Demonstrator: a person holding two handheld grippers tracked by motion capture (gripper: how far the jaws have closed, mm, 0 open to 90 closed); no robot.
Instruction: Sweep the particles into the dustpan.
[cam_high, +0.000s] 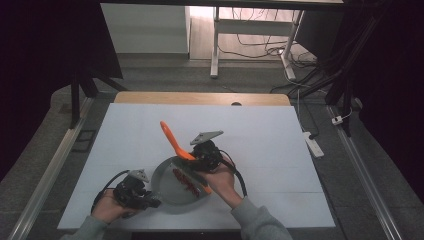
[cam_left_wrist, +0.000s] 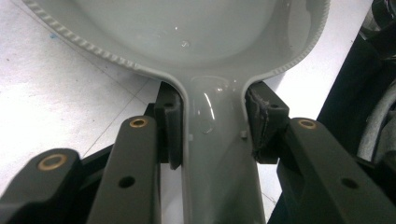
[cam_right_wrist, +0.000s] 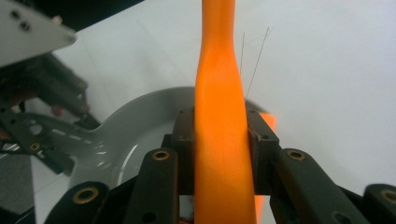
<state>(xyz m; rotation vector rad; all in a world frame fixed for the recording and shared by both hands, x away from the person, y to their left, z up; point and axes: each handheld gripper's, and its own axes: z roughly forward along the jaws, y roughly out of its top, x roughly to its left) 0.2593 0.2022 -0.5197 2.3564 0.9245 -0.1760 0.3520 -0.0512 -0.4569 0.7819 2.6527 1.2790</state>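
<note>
Gripping the grey pan (cam_high: 172, 186) by its handle (cam_left_wrist: 217, 154) at the near-left of the white table (cam_high: 260, 130), left gripper (cam_high: 141, 198) low, held in a hand (cam_high: 111, 207) entering from the bottom edge. From the left gripper view: both black pads (cam_left_wrist: 169, 126) pressed against the handle's two sides, handle running straight away from the camera into the pan's bowl, beaded rim (cam_left_wrist: 88, 44) curving off to either side. From above: pan lying flat on the table, handle pointing toward the near-left, bowl toward the middle of the table.

Clamped on an orange spatula (cam_high: 175, 141) just right of that, right gripper (cam_high: 200, 155) over the pan's far-right rim, grey three-cornered plate (cam_high: 206, 136) on top. Spatula's long axis tilted: handle rising up and away toward the far-left, blade end slanting down to the near-right inside the pan, beside something red (cam_high: 184, 180), too small to name. From the right gripper view: orange handle (cam_right_wrist: 219, 140) squeezed between both pads, standing upright through the middle, pan's grey curve (cam_right_wrist: 135, 121) behind at left, left gripper (cam_right_wrist: 42, 116) beyond it at far left.
</note>
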